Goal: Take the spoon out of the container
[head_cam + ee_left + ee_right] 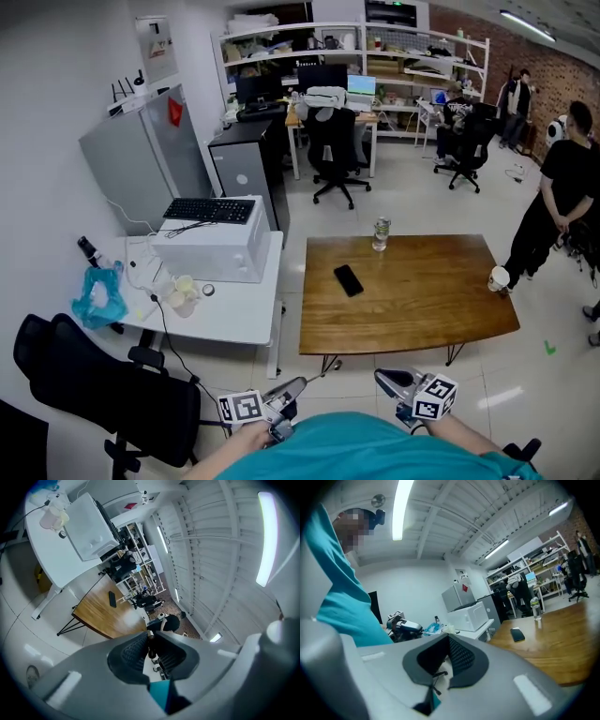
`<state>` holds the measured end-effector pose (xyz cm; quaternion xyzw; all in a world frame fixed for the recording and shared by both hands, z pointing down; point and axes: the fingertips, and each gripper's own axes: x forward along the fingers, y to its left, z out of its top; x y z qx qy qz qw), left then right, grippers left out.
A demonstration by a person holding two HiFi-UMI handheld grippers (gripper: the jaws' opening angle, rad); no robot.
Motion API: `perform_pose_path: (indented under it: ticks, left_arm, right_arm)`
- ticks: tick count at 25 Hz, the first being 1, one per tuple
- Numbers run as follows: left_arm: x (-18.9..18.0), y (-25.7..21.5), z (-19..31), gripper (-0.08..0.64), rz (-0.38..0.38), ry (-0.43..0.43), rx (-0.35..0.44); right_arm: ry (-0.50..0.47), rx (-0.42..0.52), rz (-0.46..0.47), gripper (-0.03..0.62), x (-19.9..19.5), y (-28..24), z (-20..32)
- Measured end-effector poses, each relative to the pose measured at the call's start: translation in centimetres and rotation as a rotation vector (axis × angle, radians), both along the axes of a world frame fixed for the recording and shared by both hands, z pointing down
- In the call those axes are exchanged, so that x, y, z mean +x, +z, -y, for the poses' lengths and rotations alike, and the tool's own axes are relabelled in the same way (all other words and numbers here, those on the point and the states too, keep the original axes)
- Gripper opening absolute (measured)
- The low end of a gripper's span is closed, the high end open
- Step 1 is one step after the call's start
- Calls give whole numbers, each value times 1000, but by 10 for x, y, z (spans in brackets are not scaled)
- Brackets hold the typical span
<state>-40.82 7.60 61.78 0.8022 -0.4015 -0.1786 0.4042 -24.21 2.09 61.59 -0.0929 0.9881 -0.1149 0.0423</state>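
Observation:
A brown wooden table [422, 300] stands ahead of me. On its right edge sits a small white cup [498, 278], and a clear jar [381, 232] stands near its far edge; from here I cannot make out a spoon in either. Both grippers hang close to my body, well short of the table. My left gripper [296, 384] has its jaws together with nothing between them [151, 639]. My right gripper [382, 377] is likewise shut and empty [449, 638].
A black phone [348, 279] lies on the wooden table. To the left, a white desk [239, 319] carries a microwave [211, 248] with a keyboard on top. A black chair [103, 394] stands at my left. A person in black [561, 202] stands at the right.

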Motion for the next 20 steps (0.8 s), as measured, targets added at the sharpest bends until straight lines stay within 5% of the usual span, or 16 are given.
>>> perform_pose_path:
  ticks: [20]
  left_arm:
    - [-3, 11, 16, 48, -29, -28, -4]
  right_arm:
    - [-42, 19, -26, 0, -6, 8, 15]
